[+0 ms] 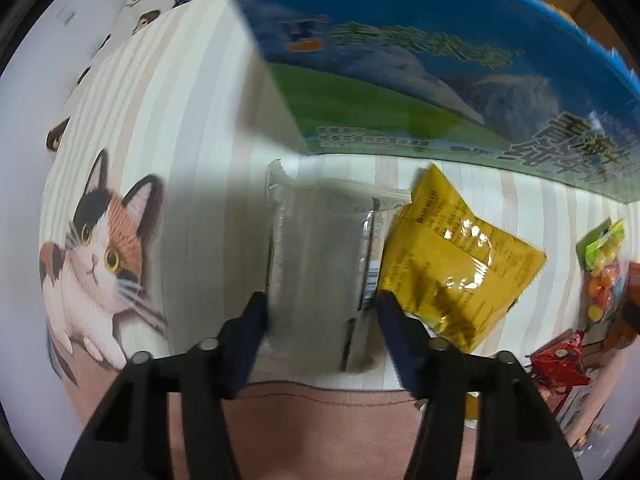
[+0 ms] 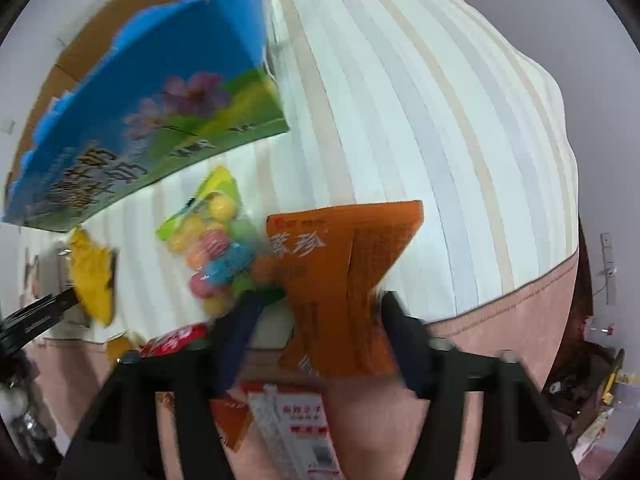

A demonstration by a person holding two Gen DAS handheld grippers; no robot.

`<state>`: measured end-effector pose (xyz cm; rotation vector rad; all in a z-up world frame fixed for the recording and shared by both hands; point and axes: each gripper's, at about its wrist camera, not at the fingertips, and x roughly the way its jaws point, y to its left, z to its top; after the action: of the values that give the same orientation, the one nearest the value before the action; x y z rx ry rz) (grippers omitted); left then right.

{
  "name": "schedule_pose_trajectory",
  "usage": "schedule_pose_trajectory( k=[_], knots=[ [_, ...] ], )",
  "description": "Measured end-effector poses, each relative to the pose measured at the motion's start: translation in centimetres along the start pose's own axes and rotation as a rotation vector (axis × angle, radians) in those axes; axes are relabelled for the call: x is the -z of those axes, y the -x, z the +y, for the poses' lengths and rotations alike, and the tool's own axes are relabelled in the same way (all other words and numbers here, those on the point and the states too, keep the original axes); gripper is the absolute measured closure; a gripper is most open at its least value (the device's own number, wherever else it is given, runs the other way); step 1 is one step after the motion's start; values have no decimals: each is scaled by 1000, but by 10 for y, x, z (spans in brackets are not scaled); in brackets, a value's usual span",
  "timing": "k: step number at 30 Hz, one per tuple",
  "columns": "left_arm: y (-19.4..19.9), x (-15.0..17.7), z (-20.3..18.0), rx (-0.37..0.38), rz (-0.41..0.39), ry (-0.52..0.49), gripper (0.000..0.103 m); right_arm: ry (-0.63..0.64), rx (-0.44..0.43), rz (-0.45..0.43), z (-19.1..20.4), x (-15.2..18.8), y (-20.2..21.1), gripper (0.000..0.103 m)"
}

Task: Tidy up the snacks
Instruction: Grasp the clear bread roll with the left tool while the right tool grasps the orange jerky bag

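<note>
Two packets held: left fingers [image 1: 320,300] grip silver packet [image 1: 316,248], yellow packet [image 1: 460,256] touching; right fingers [image 2: 316,300] pinch orange packet [image 2: 344,264], candy bag [image 2: 216,240] beside.

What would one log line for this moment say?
left gripper: around silver packet | right gripper: around orange packet | blue box: nearby

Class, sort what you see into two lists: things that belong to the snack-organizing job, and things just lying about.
Belongs to the job:
silver packet between the left gripper jaws
orange packet between the right gripper jaws
yellow packet
bag of coloured candy balls
red packet
blue carton

Just lying about:
striped bedcover
cat picture
</note>
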<state>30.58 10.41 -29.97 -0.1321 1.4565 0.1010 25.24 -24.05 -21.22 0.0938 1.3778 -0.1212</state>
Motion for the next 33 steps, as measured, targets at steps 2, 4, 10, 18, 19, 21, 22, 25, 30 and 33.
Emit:
schedule_pose_trajectory(
  k=[2, 4, 10, 18, 19, 21, 22, 25, 30, 33],
  knots=[
    [2, 10, 9, 12, 13, 34, 57, 26, 12, -17, 2, -2, 0, 57],
    [5, 23, 21, 30, 25, 82, 57, 51, 17, -17, 2, 2, 2, 59],
    [10, 74, 36, 55, 63, 148, 57, 40, -54, 59, -3, 24, 4, 60],
    [-9, 94, 37, 58, 93, 147, 52, -36, -104, 109, -24, 39, -12, 51],
    [-12, 94, 31, 53, 95, 144, 52, -36, -98, 111, -24, 39, -16, 51],
    [-19, 88, 34, 47, 94, 139, 49, -27, -79, 111, -22, 39, -22, 51],
    [-27, 81, 37, 52, 89, 136, 48, -23, -73, 108, -20, 39, -19, 51],
    [-40, 67, 22, 47, 87, 136, 45, -24, -68, 99, -19, 39, -19, 51],
    [-42, 68, 22, 41, 54, 144, 51, -22, -73, 78, -10, 54, -20, 56],
    [-29, 75, 21, 48, 15, 147, 54, -23, -94, 64, -18, 56, -6, 59]
  ],
)
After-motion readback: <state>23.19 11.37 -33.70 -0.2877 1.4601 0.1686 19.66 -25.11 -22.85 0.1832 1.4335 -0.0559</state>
